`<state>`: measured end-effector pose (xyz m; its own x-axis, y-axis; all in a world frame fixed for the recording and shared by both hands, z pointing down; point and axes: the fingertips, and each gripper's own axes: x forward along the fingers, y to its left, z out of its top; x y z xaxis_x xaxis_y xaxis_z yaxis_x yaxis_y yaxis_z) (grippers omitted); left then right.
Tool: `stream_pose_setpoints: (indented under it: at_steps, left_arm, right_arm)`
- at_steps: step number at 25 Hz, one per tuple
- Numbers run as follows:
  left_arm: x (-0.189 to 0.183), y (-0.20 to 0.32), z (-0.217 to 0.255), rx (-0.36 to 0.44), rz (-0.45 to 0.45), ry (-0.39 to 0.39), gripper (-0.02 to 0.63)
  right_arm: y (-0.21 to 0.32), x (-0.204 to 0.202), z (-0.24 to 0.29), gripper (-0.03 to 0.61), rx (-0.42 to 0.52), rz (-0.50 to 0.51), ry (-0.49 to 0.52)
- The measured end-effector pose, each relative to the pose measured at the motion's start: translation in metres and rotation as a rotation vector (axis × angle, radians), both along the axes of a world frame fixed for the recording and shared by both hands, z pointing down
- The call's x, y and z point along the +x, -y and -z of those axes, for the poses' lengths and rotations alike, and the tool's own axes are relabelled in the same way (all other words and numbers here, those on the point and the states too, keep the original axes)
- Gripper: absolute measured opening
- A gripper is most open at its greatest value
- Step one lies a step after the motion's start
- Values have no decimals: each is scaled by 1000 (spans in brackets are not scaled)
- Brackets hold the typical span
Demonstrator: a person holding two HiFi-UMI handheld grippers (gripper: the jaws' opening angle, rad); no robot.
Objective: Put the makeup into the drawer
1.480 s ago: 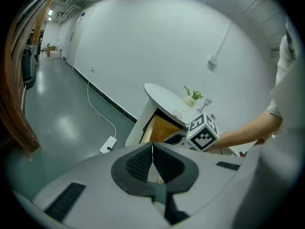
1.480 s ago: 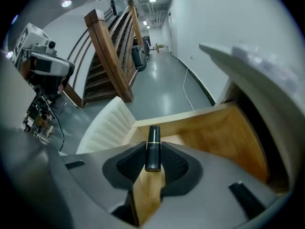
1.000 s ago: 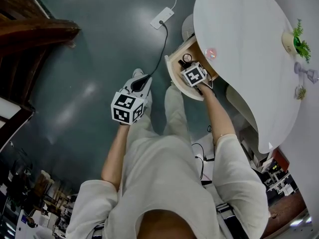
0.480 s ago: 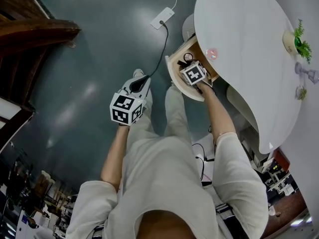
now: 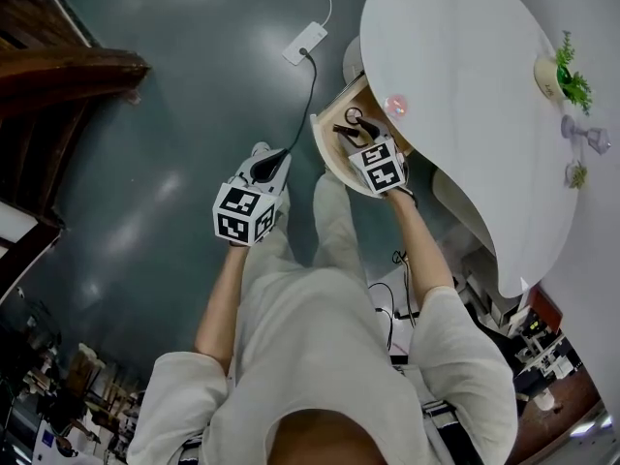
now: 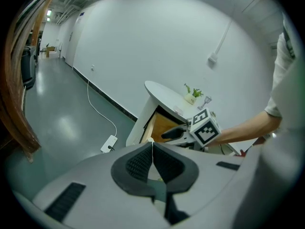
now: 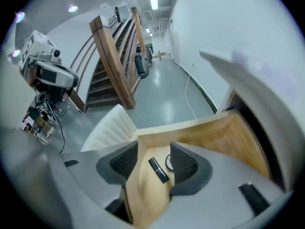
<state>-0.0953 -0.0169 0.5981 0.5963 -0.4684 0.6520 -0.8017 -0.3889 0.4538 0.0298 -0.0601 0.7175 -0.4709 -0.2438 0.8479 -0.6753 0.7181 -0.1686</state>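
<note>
The wooden drawer (image 5: 329,158) stands pulled out from under the white table (image 5: 455,76). On its floor lie a black lipstick tube (image 7: 157,170) and a small round compact (image 7: 167,162). My right gripper (image 5: 360,141) hangs over the drawer. In the right gripper view its jaws (image 7: 154,150) have just been opening; they stand apart with nothing between the pads, the makeup lying below them. My left gripper (image 5: 265,166) is held out over the floor to the left of the drawer, its jaws (image 6: 152,145) shut with nothing in them. The left gripper view also shows the drawer (image 6: 159,126).
A power strip (image 5: 303,42) with its cable lies on the grey floor beyond the drawer. A wooden staircase (image 5: 68,61) is at the far left. On the table are a potted plant (image 5: 557,77) and a small pink item (image 5: 395,105). A white ribbed seat (image 7: 107,130) stands by the drawer.
My right gripper has lifted a little above the drawer and its marker cube now looks larger and nearer. The left gripper has stayed in place. The head view has shifted slightly.
</note>
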Motion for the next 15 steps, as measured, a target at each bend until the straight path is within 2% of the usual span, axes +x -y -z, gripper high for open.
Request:
stream_pose_setpoints:
  at_steps: [9, 15]
  left_arm:
    - [13, -1, 4, 3, -26, -8, 12]
    - [22, 3, 6, 10, -42, -9, 12]
  right_arm:
    - [8, -6, 123, 210, 244, -93, 139]
    - [45, 27, 157, 264, 352, -209, 103]
